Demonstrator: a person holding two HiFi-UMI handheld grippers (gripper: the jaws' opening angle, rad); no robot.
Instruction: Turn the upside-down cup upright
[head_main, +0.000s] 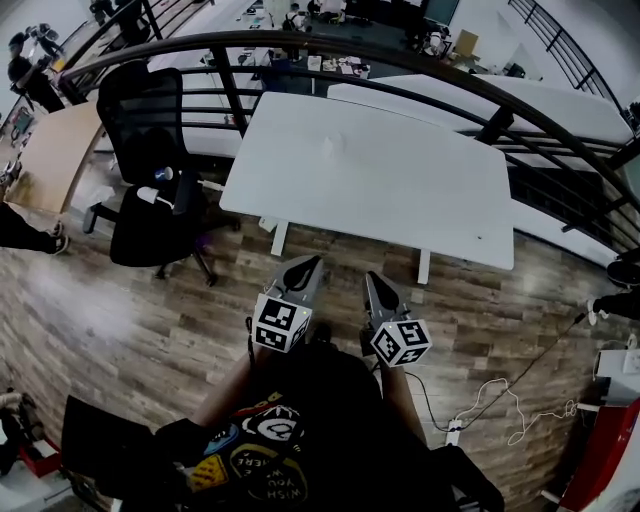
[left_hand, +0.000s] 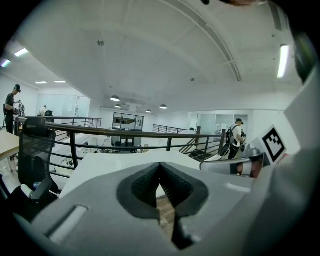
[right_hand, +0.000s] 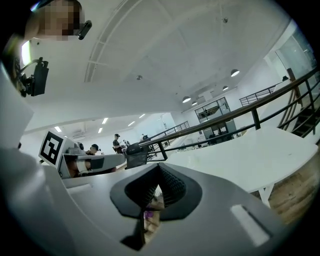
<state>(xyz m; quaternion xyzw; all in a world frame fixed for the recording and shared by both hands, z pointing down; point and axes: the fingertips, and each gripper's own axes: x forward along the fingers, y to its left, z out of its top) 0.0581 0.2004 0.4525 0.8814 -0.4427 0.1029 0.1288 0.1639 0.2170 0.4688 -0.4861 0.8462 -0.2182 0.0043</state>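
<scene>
A white table (head_main: 400, 190) stands ahead of me on the wood floor. On its far middle I make out only a small pale shape (head_main: 331, 146), too faint to tell if it is the cup. My left gripper (head_main: 312, 263) and right gripper (head_main: 372, 279) are held side by side over the floor, short of the table's near edge, both pointing at it. In the left gripper view the left gripper (left_hand: 160, 164) has its jaws shut with nothing between them. In the right gripper view the right gripper (right_hand: 159, 166) is likewise shut and empty.
A black office chair (head_main: 150, 180) stands left of the table. A dark curved railing (head_main: 400, 55) runs behind the table. A white cable (head_main: 505, 400) lies on the floor at the right. A person (head_main: 25, 232) stands at the far left.
</scene>
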